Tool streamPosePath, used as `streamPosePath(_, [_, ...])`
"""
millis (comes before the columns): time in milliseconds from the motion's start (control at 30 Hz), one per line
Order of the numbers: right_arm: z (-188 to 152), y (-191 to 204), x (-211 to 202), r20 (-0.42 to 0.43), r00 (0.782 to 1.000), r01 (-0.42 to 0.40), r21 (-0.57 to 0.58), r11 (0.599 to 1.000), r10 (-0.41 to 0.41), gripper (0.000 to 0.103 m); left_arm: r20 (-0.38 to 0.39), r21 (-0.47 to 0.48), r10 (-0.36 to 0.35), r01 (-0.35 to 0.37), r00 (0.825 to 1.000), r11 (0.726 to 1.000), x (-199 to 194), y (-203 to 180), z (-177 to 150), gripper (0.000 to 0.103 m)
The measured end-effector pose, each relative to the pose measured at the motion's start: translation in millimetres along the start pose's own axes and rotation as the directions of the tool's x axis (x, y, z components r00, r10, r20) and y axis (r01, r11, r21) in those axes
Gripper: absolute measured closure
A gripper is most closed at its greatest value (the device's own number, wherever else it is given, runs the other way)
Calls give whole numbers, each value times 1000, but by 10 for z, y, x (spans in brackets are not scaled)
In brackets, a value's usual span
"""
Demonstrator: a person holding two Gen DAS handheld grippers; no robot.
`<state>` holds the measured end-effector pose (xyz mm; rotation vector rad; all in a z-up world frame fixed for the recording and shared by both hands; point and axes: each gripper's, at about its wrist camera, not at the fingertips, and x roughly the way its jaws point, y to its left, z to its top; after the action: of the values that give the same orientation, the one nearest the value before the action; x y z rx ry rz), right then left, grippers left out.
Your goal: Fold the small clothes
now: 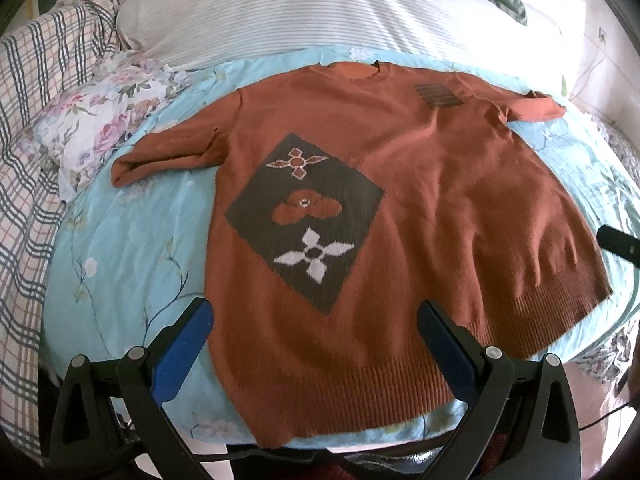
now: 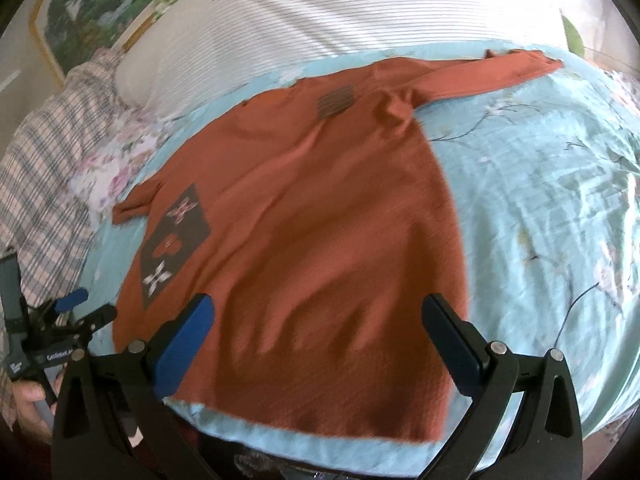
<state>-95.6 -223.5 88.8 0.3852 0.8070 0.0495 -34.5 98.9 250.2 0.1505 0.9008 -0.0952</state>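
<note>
A rust-orange knit sweater [image 1: 420, 184] lies flat, front up, on a light blue floral bedsheet [image 1: 128, 264], both sleeves spread out. It has a dark diamond patch [image 1: 304, 220] with flower motifs and a small striped patch near the chest. My left gripper [image 1: 316, 316] is open and empty, hovering over the ribbed hem at the sweater's near left. In the right wrist view the sweater [image 2: 320, 220] fills the middle. My right gripper [image 2: 318, 312] is open and empty above the near hem. The left gripper [image 2: 86, 310] shows there at far left, held by a hand.
A white striped pillow [image 1: 340, 12] lies behind the sweater. A plaid blanket [image 1: 28, 140] and a floral cloth [image 1: 100, 120] are bunched at the left. The bed's near edge [image 2: 320, 452] is just below the hem. Open sheet [image 2: 540, 200] lies to the right.
</note>
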Motion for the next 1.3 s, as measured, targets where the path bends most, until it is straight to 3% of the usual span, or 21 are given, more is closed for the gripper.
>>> streamPosePath(233, [378, -539, 67, 38, 997, 62, 78, 995, -65, 3, -44, -10, -20, 20, 999, 1000, 356, -276, 87, 1])
streamPosePath(433, [855, -1152, 176, 69, 991, 97, 189, 977, -112, 21, -74, -3, -30, 30, 997, 1000, 670, -448, 186, 1])
streamPosePath(467, [962, -1280, 193, 77, 989, 105, 208, 972, -123, 29, -78, -1, -30, 30, 996, 1000, 756, -496, 207, 1])
streamPosePath(633, [1520, -1922, 293, 122, 975, 144, 283, 948, -185, 36, -99, 13, -23, 24, 995, 1000, 1128, -705, 301, 1])
streamPosePath(867, [2284, -2855, 550, 159, 919, 280, 377, 883, -360, 40, -132, 35, -29, 34, 991, 999, 1642, -1051, 383, 1])
streamPosePath(1167, [2868, -3788, 858, 176, 895, 257, 546, 797, -410, 44, -212, 77, -31, 48, 977, 996, 2169, -1345, 465, 1])
streamPosePath(1233, [2964, -3899, 926, 158, 886, 288, 550, 784, -436, 45, -226, 76, -35, 54, 974, 996, 2257, -1374, 494, 1])
streamPosePath(1300, [3063, -3969, 1021, 141, 878, 328, 520, 789, -457, 52, -238, 75, -36, 56, 971, 996, 2354, -1411, 523, 1])
